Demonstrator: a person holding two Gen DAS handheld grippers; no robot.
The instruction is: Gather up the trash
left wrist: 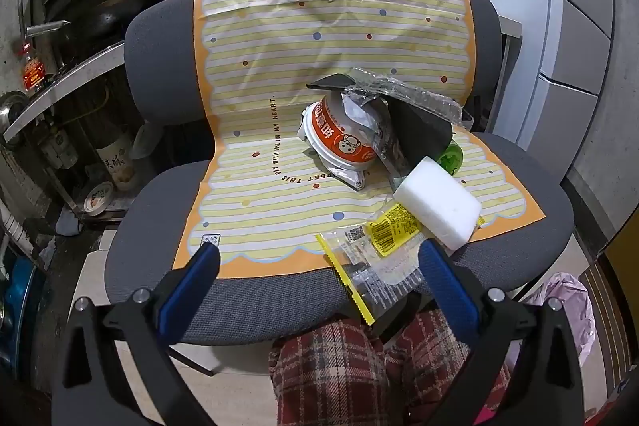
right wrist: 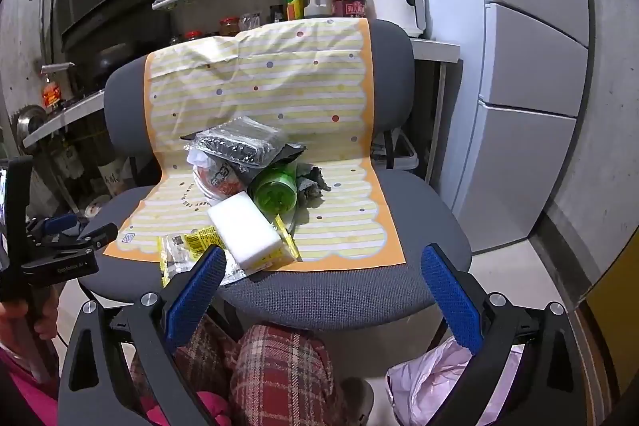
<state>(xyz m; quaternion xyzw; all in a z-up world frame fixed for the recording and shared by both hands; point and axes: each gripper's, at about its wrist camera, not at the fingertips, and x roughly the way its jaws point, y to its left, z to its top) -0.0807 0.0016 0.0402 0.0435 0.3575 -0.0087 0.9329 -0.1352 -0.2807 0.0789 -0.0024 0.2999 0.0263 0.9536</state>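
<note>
Trash is lying piled on a striped mat [left wrist: 279, 74] draped over a grey chair [left wrist: 279, 306]: an orange noodle cup [left wrist: 343, 138], a green bottle [right wrist: 275, 192], a white foam block [left wrist: 437, 204] and a yellow wrapper [left wrist: 389, 230]. The left gripper [left wrist: 319, 266] and right gripper [right wrist: 323, 262] are hovering before the chair's front edge, jaws spread wide, holding nothing. A pink bag [right wrist: 431, 382] is sitting on the floor below.

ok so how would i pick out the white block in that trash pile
Start at the grey office chair draped with the yellow striped plastic sheet. The trash heap sits on the seat; the white rectangular foam block lies at its near edge, in front of the green round plastic lid. It alone is plain, unprinted and solid.
</note>
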